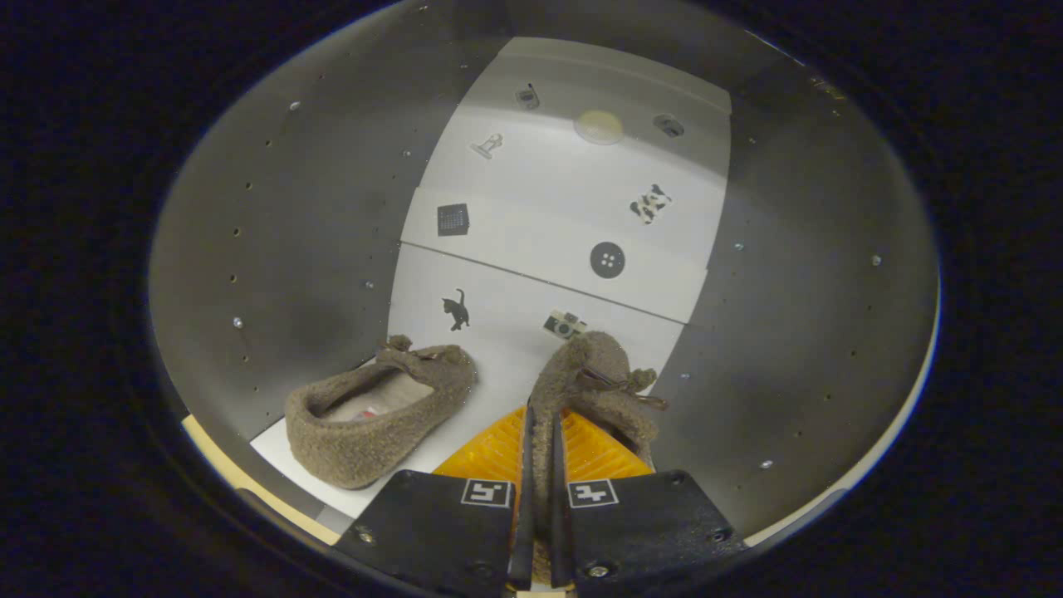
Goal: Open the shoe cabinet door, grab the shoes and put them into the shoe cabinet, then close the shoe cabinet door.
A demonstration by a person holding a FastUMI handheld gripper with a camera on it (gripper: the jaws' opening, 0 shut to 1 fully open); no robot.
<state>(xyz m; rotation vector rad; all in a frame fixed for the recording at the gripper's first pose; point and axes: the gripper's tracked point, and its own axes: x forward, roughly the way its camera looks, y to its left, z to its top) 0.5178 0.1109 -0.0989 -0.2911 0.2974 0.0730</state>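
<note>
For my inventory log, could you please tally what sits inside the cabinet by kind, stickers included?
Slippers: 2, one loose, one pinched at its rim in the shut claw.
Stickers on the white back panel: 8, including a cat, a button and a camera.
Pale round disc: 1.
Total: 11.

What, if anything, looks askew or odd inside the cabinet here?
Nothing looks damaged. The tool is shut on the fuzzy slipper's edge, holding it inside the shoe cabinet. The other slipper already sits on the shelf, angled rather than parallel.
</note>
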